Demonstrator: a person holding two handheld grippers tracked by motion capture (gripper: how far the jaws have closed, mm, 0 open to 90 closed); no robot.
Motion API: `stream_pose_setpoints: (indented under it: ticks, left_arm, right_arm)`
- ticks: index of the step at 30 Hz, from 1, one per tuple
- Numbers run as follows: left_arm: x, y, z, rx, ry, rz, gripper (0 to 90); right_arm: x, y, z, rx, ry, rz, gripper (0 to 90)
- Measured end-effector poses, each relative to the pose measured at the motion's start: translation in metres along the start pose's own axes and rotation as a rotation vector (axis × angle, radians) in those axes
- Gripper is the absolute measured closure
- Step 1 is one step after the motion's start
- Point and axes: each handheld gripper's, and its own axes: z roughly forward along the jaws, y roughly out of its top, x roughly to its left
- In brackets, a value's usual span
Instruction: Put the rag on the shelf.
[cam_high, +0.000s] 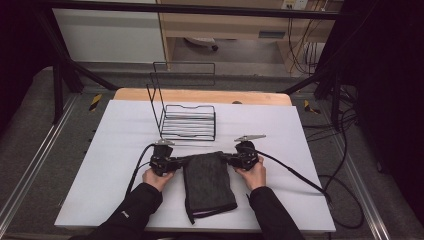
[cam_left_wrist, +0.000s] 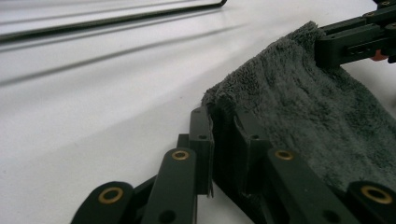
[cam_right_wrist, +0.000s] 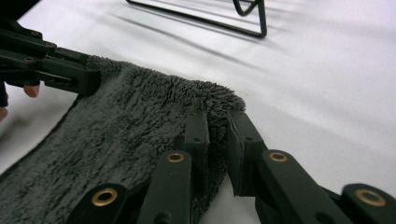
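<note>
I see a dark grey towel (cam_high: 207, 185) lying on the white table (cam_high: 90, 165), near my side of it and about in the middle. It is fluffy and folded into a long shape that runs from the far corners down toward me. A thin dark strip hangs off its near left corner.

My left gripper (cam_high: 181, 161) has its two black jaws pinching the far left corner of the towel. In the left gripper view (cam_left_wrist: 219, 140) the fluffy edge is squeezed between the jaws. My right gripper (cam_high: 226, 158) pinches the far right corner the same way, and in the right gripper view (cam_right_wrist: 215, 135) the towel edge sits tight between those jaws too. The top edge of the towel is pulled straight between the two grippers and is lifted a little off the table.

My left hand (cam_high: 156, 178) and right hand (cam_high: 253, 173) hold the grippers from below. A black cable (cam_high: 295, 172) trails off to the right across the table.

Just behind the towel stands a black wire rack (cam_high: 187, 121) with a tall wire back. Past the white table top I see a strip of wood (cam_high: 200, 95).
</note>
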Motion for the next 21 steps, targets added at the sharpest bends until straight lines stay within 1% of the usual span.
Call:
stream_pose_setpoints:
  ticks: [3, 6, 9, 10, 12, 13, 14, 15, 18, 20, 21]
  left_arm:
    - [-0.002, 0.002, -0.006, -0.03, -0.014, 0.003, 78.9]
    - [-0.007, 0.002, -0.012, -0.052, -0.013, 0.023, 78.9]
    - [-0.011, 0.003, -0.018, -0.074, -0.014, 0.033, 78.9]
    - [-0.013, 0.004, -0.02, -0.08, -0.007, 0.046, 78.9]
    - [-0.016, 0.005, -0.023, -0.087, -0.008, 0.05, 78.9]
    - [-0.018, 0.006, -0.025, -0.096, -0.004, 0.059, 78.9]
    - [-0.02, 0.006, -0.027, -0.104, -0.007, 0.061, 79.0]
    - [-0.022, 0.007, -0.029, -0.108, -0.019, 0.058, 78.9]
    - [-0.027, 0.009, -0.037, -0.131, -0.026, 0.071, 78.9]
    - [-0.031, 0.011, -0.042, -0.146, -0.024, 0.083, 78.9]
    - [-0.032, 0.011, -0.045, -0.151, -0.019, 0.096, 79.0]
  right_arm:
    - [0.002, 0.001, -0.004, -0.015, 0.005, 0.002, 81.0]
    - [0.004, 0.002, -0.009, -0.034, 0.013, 0.003, 81.2]
    - [0.008, 0.003, -0.016, -0.058, 0.02, 0.0, 81.2]
    - [0.009, 0.003, -0.018, -0.068, 0.021, -0.011, 81.3]
    - [0.013, 0.004, -0.023, -0.087, 0.027, -0.017, 81.3]
    - [0.015, 0.004, -0.026, -0.096, 0.027, -0.022, 81.4]
    - [0.017, 0.005, -0.029, -0.105, 0.03, -0.025, 81.4]
    - [0.019, 0.005, -0.032, -0.113, 0.032, -0.03, 81.4]
    - [0.023, 0.005, -0.042, -0.143, 0.038, -0.03, 81.4]
    - [0.025, 0.005, -0.047, -0.165, 0.042, -0.037, 81.5]
    - [0.027, 0.005, -0.049, -0.175, 0.043, -0.039, 81.6]
